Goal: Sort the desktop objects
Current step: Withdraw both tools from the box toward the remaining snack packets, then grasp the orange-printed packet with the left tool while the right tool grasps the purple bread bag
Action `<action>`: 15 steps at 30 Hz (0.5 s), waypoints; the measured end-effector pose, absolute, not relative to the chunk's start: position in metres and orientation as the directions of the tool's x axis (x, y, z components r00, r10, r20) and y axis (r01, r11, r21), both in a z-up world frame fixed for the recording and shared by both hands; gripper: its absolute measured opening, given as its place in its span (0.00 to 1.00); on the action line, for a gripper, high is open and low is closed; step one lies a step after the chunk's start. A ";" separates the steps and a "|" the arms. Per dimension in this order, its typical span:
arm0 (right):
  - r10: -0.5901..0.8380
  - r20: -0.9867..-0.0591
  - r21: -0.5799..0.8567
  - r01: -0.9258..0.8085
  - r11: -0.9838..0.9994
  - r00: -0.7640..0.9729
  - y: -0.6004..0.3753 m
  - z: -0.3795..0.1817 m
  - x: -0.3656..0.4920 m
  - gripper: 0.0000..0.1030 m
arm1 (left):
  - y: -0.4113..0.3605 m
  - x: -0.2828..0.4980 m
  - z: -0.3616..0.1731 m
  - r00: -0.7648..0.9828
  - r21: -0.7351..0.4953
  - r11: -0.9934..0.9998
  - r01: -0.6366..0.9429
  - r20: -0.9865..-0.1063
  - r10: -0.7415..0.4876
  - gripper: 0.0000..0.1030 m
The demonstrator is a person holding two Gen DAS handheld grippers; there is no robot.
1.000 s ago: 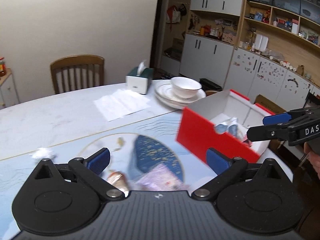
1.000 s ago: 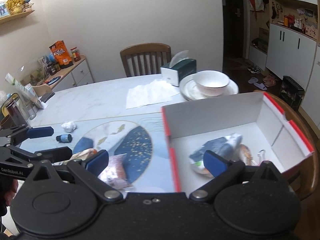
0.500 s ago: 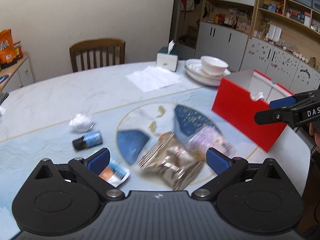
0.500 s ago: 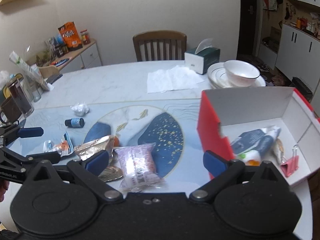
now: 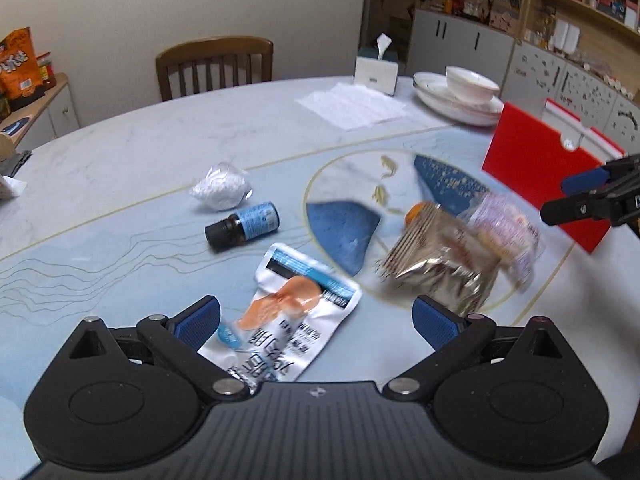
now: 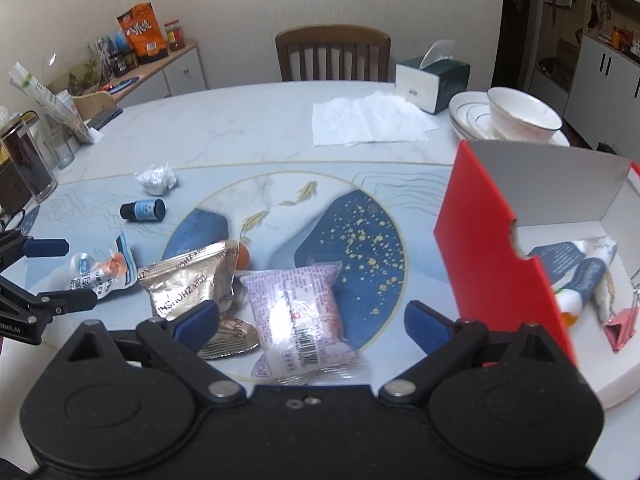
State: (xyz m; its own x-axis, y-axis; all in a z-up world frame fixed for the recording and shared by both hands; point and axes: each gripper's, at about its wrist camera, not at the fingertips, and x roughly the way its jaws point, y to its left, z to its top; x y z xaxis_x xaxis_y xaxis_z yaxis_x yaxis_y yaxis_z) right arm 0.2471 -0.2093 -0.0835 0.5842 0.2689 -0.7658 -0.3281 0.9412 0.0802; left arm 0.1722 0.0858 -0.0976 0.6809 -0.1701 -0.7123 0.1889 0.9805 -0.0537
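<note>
Both tongs spread apart, empty: my left gripper [image 5: 316, 322] over the white sachet [image 5: 288, 320], my right gripper [image 6: 312, 322] over the pink packet [image 6: 296, 312]. Silver pouch [image 6: 186, 286] touching the packet. Small bottle [image 5: 243, 225] and crumpled wad [image 5: 221, 192] apart, bare table [image 5: 120, 152] beyond. Red box [image 6: 496, 248] at the right table edge, holding a pink clip [image 6: 620, 326].

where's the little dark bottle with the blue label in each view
Left wrist: the small bottle lies on its side left of centre, just below the crumpled white wad.
Right wrist: the bottle lies at far left, again just below that wad.
Shared landmark: the crumpled white wad beside it.
</note>
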 end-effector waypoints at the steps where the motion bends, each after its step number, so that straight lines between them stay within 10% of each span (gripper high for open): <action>1: 0.269 -0.770 0.082 -0.327 0.941 0.579 -0.209 -0.086 0.249 0.95 | 0.087 0.175 -0.101 0.676 -0.049 0.979 0.198 -0.717 -0.173 1.00; 15: 0.226 -0.820 0.076 -0.291 0.954 0.526 -0.197 -0.111 0.267 0.91 | 0.090 0.210 -0.129 0.613 0.004 0.950 0.313 -0.765 -0.198 1.00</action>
